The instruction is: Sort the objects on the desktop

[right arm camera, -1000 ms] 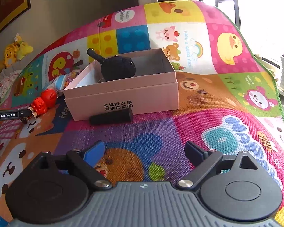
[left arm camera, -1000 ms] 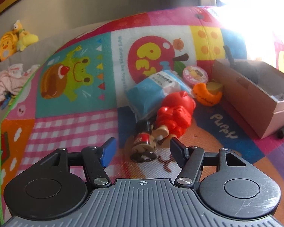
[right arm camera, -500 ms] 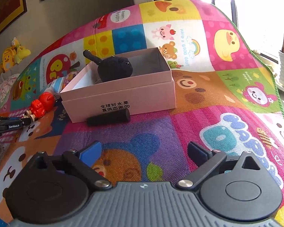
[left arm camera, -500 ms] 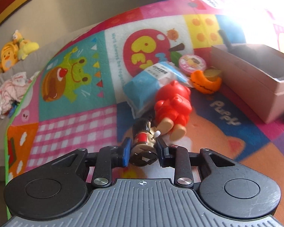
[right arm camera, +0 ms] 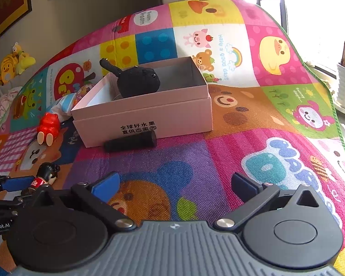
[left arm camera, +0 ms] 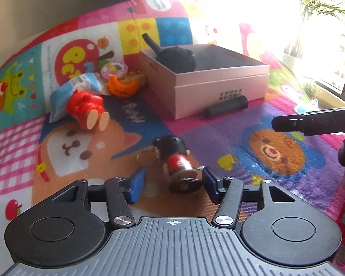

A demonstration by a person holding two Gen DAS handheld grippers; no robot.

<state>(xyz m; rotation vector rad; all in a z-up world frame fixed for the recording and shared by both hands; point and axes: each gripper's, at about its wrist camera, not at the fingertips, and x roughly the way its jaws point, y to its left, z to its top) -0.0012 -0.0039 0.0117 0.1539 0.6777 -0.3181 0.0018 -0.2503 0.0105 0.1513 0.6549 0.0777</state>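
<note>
Left hand-held gripper (left arm camera: 173, 184) is open, its blue pads on each side of the little doll (left arm camera: 178, 161), which lies on the play mat (left arm camera: 218, 138); one pad looks just beside the doll's feet, though I cannot tell if it touches; right hand-held gripper (right arm camera: 174, 184) is open too, holding nothing. I think the step is putting toys in the pink box (left arm camera: 218, 85); next the pads must close on the doll, then lift over the box wall. A black tube (left arm camera: 226, 107) lies against that wall; the black plush (left arm camera: 177, 56) fills the far corner; the near half has room; the mat between is open.
</note>
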